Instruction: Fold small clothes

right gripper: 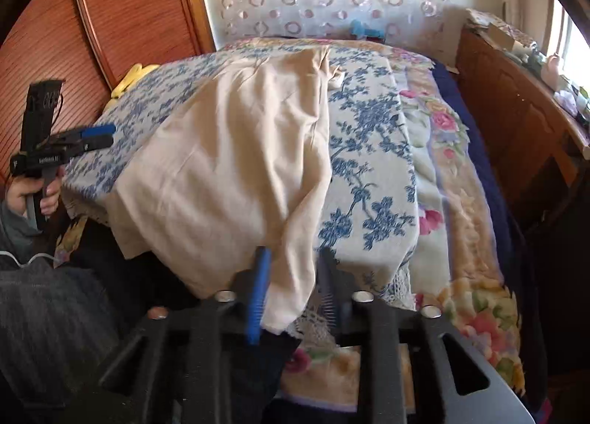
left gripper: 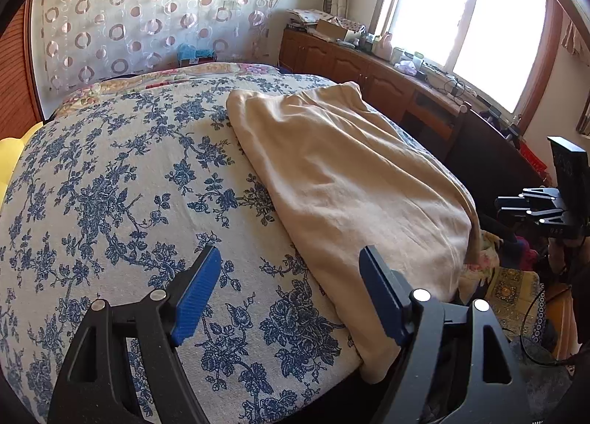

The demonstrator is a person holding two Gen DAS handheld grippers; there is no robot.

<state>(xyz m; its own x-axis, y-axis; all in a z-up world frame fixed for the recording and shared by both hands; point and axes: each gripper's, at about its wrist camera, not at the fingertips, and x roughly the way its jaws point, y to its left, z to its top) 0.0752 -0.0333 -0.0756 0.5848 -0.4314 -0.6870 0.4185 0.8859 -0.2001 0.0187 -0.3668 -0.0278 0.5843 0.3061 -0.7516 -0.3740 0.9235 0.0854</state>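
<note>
cream garment [right gripper: 236,151] lies spread on the bed's blue-flowered cover [left gripper: 110,184], its near edge hanging over the bed's side. right gripper [right gripper: 291,284] has its fingers parted around a hanging corner of it, pads not clearly pinching. left gripper [left gripper: 291,295] hovers over the cover beside the garment, fingers wide and empty. best to pinch the corner firmly, lift it clear of the bed, then carry it across evenly.
</note>
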